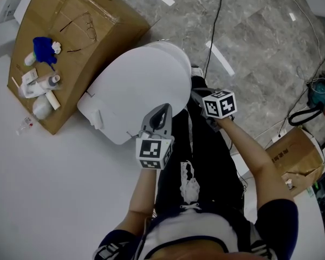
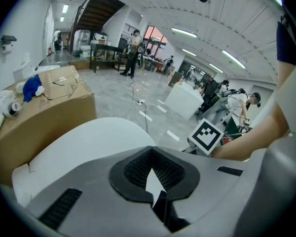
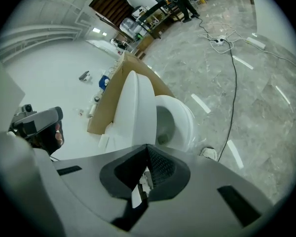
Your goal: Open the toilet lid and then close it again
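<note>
The white toilet lid [image 1: 135, 88] stands raised and tilted over the bowl. In the right gripper view the lid [image 3: 135, 107] is up on edge, and the open seat and bowl [image 3: 180, 122] lie to its right. My left gripper [image 1: 162, 111] is shut and empty, its tip at the lid's near edge; whether it touches I cannot tell. In its own view the left gripper [image 2: 155, 181] points across the lid's smooth back [image 2: 89, 142]. My right gripper [image 1: 196, 93], also shut and empty, hangs just right of the lid, and in its own view it [image 3: 145, 177] aims at the bowl.
A cardboard box [image 1: 70, 37] stands behind the toilet with a blue cloth [image 1: 43, 49] and small bottles on it. A black cable [image 1: 214, 26] runs over the grey stone floor. A smaller carton [image 1: 295, 156] sits at the right. A white wall fills the left side.
</note>
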`<state>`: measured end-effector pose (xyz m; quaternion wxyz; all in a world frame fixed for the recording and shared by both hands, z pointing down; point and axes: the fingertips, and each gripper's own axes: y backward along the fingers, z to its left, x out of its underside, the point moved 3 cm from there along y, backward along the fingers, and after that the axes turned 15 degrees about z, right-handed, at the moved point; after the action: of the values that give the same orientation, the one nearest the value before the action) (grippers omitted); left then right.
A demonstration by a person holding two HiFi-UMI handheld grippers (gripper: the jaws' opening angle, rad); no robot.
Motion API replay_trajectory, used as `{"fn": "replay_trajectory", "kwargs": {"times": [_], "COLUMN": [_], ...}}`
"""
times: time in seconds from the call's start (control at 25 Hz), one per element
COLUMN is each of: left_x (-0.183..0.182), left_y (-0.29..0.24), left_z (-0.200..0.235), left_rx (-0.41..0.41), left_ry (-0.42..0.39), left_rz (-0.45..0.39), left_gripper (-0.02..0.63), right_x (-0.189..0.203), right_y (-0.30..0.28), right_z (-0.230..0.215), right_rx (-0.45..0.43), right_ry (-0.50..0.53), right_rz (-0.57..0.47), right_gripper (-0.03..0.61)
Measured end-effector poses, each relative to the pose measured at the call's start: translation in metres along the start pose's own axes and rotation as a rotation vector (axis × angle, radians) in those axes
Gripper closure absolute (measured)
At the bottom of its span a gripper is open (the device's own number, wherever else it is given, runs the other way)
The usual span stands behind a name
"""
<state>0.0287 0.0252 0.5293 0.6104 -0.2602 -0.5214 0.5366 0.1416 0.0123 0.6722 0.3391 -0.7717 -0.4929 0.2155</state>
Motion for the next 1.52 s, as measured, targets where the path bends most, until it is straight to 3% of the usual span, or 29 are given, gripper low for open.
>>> {"fn": "replay_trajectory", "kwargs": {"times": [0.2,0.4,1.52], "left_x": [-0.002,-0.002,-0.001], "left_y": [-0.008,-0.011,-0.026], "left_z": [-0.002,-0.001,0.016], "left_rx": [0.004,0.006,0.001], "left_ry": [-0.008,-0.005,0.015], "left_rz": [0.007,0.013,0.041], "left_gripper": [0.606,0.606,0.607], "right_x": [0.001,0.003,-0.004], "right_y": [-0.012,-0.017,-0.055], "right_z": [-0.015,-0.025,-0.079], "right_rx": [0.094,0.082,0.141], "right_ry": [0.002,-0.064,-0.154], "right_rz": [0.038,0.003,0.146], "right_gripper": [0.571,0.571,0.572]}}
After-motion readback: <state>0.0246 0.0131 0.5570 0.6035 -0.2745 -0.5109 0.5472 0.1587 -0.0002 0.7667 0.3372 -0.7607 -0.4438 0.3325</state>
